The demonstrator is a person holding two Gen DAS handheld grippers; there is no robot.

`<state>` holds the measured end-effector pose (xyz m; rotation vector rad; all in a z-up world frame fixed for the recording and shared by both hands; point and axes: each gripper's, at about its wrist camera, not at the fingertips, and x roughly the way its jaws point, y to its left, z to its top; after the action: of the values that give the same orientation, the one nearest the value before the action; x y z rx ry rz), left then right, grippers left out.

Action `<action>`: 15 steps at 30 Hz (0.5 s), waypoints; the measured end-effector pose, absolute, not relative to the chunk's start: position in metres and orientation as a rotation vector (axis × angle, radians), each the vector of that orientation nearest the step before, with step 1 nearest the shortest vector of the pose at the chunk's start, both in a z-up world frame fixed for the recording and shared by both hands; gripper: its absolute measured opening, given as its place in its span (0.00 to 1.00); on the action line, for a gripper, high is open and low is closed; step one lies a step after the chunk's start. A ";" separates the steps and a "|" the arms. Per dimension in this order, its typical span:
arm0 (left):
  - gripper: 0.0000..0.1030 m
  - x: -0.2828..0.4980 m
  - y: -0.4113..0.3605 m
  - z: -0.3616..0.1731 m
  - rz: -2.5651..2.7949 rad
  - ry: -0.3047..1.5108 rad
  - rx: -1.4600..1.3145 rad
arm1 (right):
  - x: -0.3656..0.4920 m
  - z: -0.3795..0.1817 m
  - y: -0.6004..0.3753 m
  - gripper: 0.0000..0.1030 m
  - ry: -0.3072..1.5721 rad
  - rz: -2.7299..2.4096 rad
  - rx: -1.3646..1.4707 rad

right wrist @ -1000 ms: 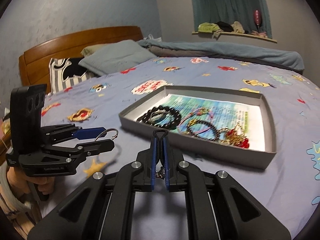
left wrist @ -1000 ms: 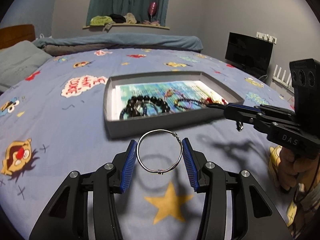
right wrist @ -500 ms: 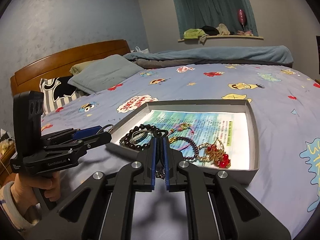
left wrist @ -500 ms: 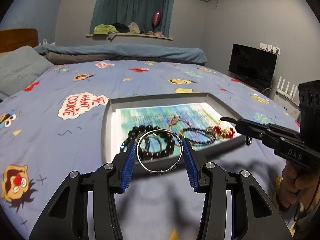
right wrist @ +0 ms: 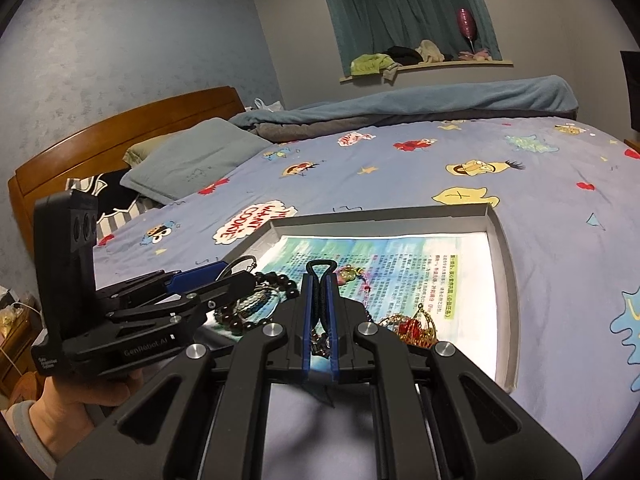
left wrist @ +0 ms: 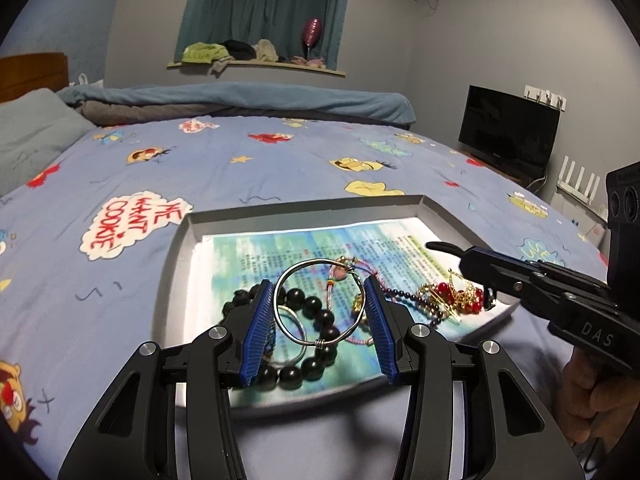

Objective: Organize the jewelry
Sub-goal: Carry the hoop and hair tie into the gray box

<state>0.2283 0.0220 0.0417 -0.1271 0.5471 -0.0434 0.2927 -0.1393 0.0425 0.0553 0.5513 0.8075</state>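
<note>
My left gripper [left wrist: 319, 312] has the bangle [left wrist: 320, 304] pinched across its width between the ribbed blue pads [left wrist: 260, 330]. It's a thin silver wire hoop, a little out of round, with a small coiled wrap at its near edge and a twisted join up top. I'm holding it in the air over the near left part of the tray [left wrist: 176, 264].

My right gripper [right wrist: 320, 316] is squeezed almost closed on a black cord [right wrist: 320, 270]; a narrow loop of it pokes out past the tips, and something small and beaded hangs between the pads lower down. I can't tell what.

The tray is a shallow grey cardboard lid, straight walls, lined with a glossy printed sheet [left wrist: 360, 248] in blue-green with small text. In it lies a bracelet [left wrist: 308, 308] of big, round, shiny black beads, a tangle of gold chain with red beads [left wrist: 456, 296], and a thin pink string with a charm [left wrist: 340, 274].

Everything sits on a soft blue sheet [left wrist: 240, 176] with cartoon prints.
</note>
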 end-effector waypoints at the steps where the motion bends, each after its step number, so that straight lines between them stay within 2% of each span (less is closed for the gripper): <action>1: 0.46 0.230 0.022 0.041 -0.042 0.549 -0.126 | 0.295 0.042 -0.138 0.06 0.553 0.802 0.055; 15: 0.46 0.257 0.029 0.027 -0.038 0.620 -0.131 | 0.323 0.024 -0.120 0.06 0.634 0.708 0.000</action>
<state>0.2570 0.0288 0.0269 -0.1305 0.6195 -0.0378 0.3234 -0.1202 0.0242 0.0005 0.6338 0.7076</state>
